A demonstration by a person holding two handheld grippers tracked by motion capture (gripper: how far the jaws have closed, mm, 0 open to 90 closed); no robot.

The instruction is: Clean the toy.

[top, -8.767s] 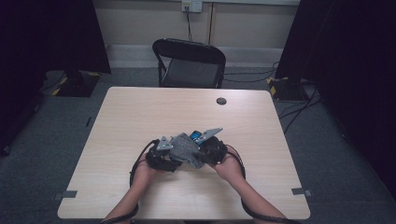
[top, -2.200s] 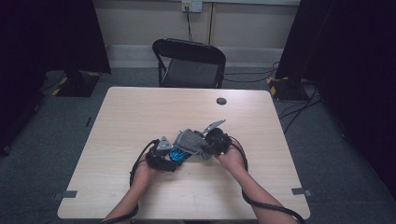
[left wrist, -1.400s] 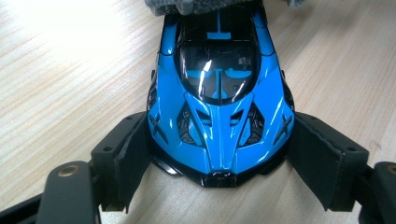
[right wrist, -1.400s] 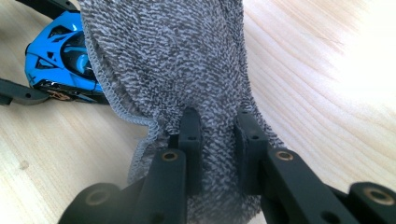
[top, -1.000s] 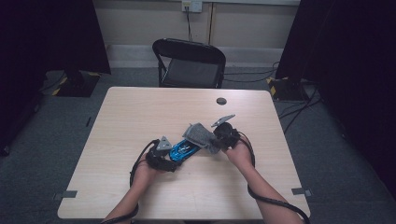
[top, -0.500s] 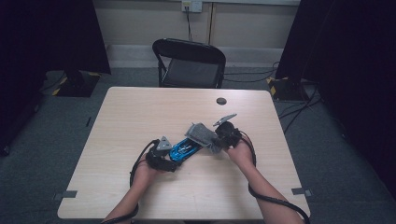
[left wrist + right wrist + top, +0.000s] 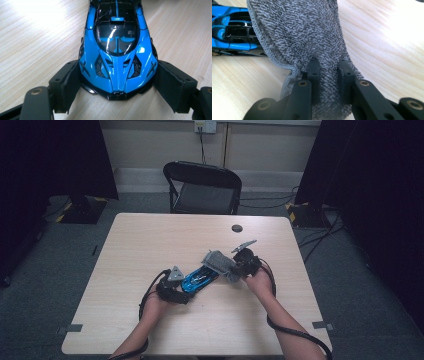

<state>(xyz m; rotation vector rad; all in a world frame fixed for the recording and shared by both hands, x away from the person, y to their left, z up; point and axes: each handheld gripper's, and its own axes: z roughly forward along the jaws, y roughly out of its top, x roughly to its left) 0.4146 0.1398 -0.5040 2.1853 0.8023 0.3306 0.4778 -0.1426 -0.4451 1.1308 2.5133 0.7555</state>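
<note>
Left gripper view: left gripper point(image 7: 117, 100) jaws clamp the nose of the blue toy car point(image 7: 117, 50), one pad on each front flank.
Right gripper view: right gripper point(image 7: 329, 75) jaws pinch a fold of the grey cloth point(image 7: 299, 32).
Car location: on the table point(image 7: 150, 240), right of centre, nearer the front edge than the far edge.
Cloth location: draped over the car's tail end.
Step in hand: judged to be wiping the car body.
Technique: hold the nose steady; draw the cloth along the roofline with light pressure.
Materials: car glossy, hard, low and wedge-shaped; cloth looped terry, soft, stitched hem; tabletop pale wood grain.
</note>
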